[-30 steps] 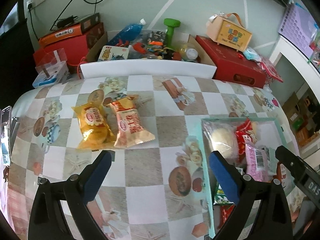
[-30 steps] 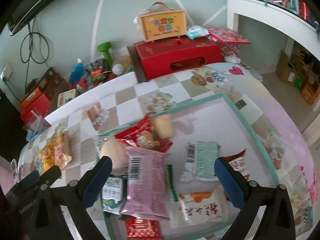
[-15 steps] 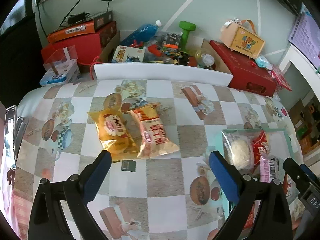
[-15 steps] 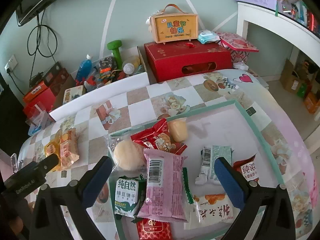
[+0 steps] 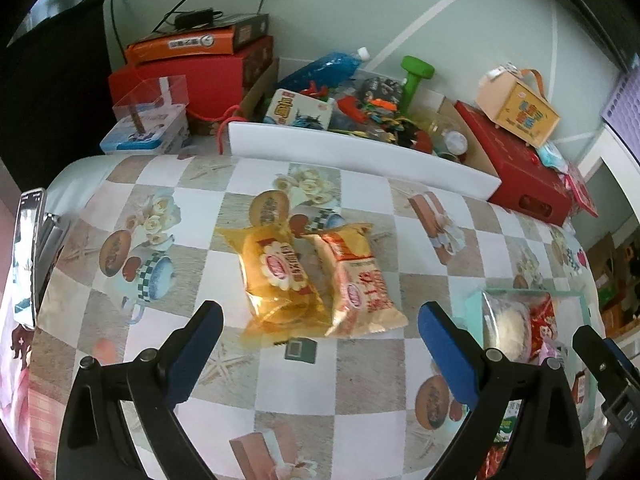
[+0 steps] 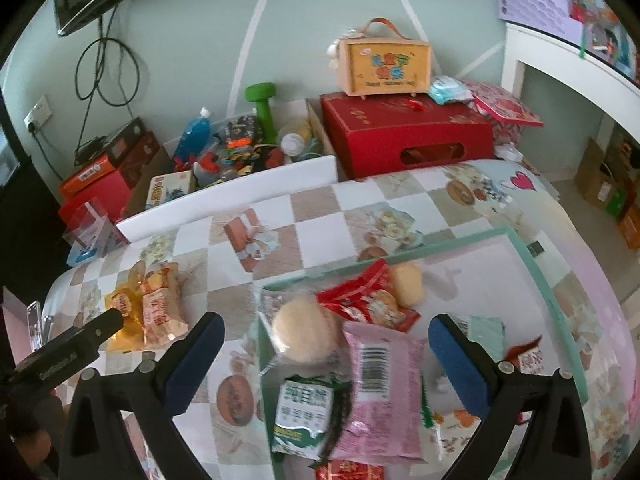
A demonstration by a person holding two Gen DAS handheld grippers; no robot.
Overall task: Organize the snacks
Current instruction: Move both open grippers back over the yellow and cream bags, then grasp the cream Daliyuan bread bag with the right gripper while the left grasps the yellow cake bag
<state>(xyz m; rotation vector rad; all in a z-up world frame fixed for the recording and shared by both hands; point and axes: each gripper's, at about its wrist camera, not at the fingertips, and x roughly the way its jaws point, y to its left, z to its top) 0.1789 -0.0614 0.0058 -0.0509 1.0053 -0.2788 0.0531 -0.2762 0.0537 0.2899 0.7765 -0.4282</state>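
While both grippers hang above the checkered worktop (image 5: 360, 368), two snack packets lie side by side on the cloth, touching along their long edges. One is a clear yellow packet (image 5: 280, 280) with a red and white oval label and a golden cake showing through; the other is a pale orange packet (image 5: 358, 280) with red characters down its front and a crimped top. They sit just ahead of the left gripper (image 5: 320, 344), whose blue-padded fingers are spread wide with nothing between them.

Off to the right stands a shallow tray with a mint-green rim (image 6: 536, 264), resting on the same cloth. Inside it, a round pale bun in clear wrap (image 6: 304, 334) lies at the near left corner, with a red crinkly packet (image 6: 368, 300) beside it and a small yellow bun (image 6: 408, 284) just behind that. A pink packet with a barcode (image 6: 380, 384) overlaps a green and white biscuit packet (image 6: 306, 412), and a mint-green packet (image 6: 486, 332) lies further right. The right gripper (image 6: 324, 356) hovers over this heap, fingers held far apart and gripping nothing.

Behind the worktop, a white-fronted box (image 5: 360, 156) holds a blue bottle (image 5: 324, 68), a green dumbbell (image 5: 416, 76) and mixed clutter.
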